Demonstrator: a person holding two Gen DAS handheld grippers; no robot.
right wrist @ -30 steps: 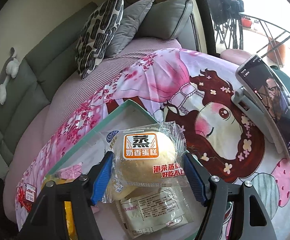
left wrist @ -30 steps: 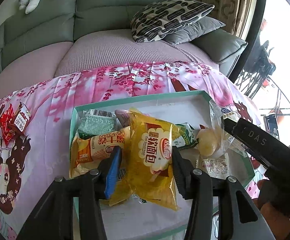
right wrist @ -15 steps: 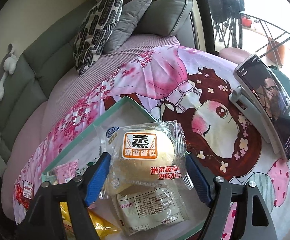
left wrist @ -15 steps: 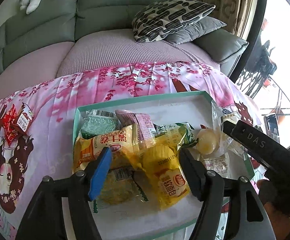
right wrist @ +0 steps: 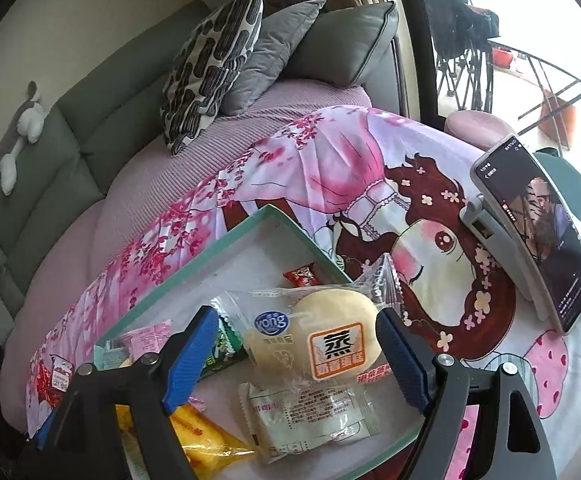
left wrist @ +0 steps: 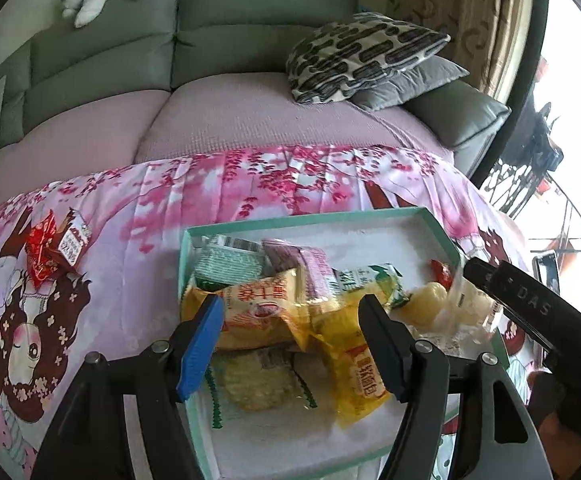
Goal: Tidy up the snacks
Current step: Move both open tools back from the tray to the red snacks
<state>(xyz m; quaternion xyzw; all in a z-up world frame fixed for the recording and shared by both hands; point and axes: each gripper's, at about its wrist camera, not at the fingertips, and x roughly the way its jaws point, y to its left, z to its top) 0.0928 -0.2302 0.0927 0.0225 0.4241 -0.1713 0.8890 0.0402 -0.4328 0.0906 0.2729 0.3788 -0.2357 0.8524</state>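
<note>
From the left wrist, one teal box point(left wrist: 302, 222) holds about seven snack packs. The left gripper point(left wrist: 292, 342) hangs spread wide above it, holding nothing; the yellow bread pack point(left wrist: 354, 364) lies under its fingers. Two red snacks point(left wrist: 56, 250) lie outside, left of the box.

From the right wrist, the right gripper point(right wrist: 294, 354) is released too, with one steamed cake pack point(right wrist: 322, 340) lying between its fingers inside the box point(right wrist: 194, 264). One phone point(right wrist: 538, 232) stands right of the box.

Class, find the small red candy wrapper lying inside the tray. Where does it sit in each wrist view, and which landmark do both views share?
Left wrist: the red candy wrapper lies right of centre, near the tray's right wall.
Right wrist: the wrapper lies at centre, near the tray's far corner.
Shared landmark: the black-and-white patterned pillow.
</note>
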